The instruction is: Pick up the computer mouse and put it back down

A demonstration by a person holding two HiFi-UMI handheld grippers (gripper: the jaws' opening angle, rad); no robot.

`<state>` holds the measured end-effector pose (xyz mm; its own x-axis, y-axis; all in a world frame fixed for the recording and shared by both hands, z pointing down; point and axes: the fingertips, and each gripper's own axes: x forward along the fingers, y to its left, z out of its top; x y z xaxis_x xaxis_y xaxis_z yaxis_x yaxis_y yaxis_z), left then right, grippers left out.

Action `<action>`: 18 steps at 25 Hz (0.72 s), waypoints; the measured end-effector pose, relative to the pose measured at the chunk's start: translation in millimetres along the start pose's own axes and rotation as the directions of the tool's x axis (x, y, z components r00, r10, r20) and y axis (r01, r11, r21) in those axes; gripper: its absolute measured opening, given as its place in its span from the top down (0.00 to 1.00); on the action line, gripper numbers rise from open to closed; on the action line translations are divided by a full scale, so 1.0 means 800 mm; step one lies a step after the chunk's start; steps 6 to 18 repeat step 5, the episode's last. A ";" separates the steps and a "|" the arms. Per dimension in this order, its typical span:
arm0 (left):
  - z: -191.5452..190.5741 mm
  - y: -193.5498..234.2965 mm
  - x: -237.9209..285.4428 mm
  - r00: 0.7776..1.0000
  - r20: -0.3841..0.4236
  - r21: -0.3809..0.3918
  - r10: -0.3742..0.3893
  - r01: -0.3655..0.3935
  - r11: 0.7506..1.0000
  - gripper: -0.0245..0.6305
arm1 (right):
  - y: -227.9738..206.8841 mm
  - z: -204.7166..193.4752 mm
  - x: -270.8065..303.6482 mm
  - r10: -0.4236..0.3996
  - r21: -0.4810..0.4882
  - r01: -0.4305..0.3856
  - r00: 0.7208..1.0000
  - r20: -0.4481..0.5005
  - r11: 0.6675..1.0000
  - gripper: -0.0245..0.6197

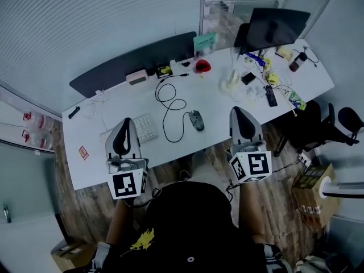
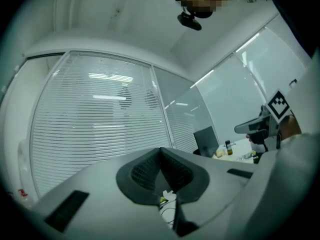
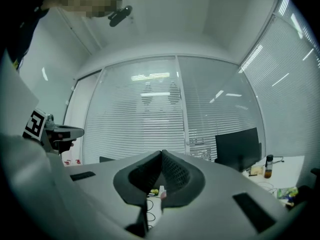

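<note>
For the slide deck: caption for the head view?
Shut and empty, the left gripper and right gripper hover at the white desk; the wired mouse lies on it between them.

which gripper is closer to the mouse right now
Right. The right gripper hovers just to the right of the mouse; the left gripper is farther off on its left, by the keyboard.

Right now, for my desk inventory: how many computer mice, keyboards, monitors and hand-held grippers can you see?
computer mouse: 1
keyboard: 1
monitor: 1
hand-held grippers: 2, the left hand-held gripper and the right hand-held gripper
Total: 5
</note>
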<state>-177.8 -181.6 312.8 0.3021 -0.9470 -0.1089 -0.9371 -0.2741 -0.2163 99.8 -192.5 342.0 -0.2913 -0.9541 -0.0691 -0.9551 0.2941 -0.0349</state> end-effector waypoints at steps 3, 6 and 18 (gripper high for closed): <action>-0.002 -0.013 0.006 0.999 -0.031 0.013 -0.028 0.029 1.000 0.95 | -0.010 -0.004 0.005 -0.020 0.091 0.020 1.000 -0.001 0.996 0.94; -0.002 -0.023 0.005 0.998 -0.041 -0.001 -0.045 0.045 0.999 0.95 | -0.011 -0.005 0.006 -0.018 0.125 0.018 1.000 0.000 0.992 0.94; -0.002 -0.023 0.005 0.998 -0.041 -0.001 -0.045 0.045 0.999 0.95 | -0.011 -0.005 0.006 -0.018 0.125 0.018 1.000 0.000 0.992 0.94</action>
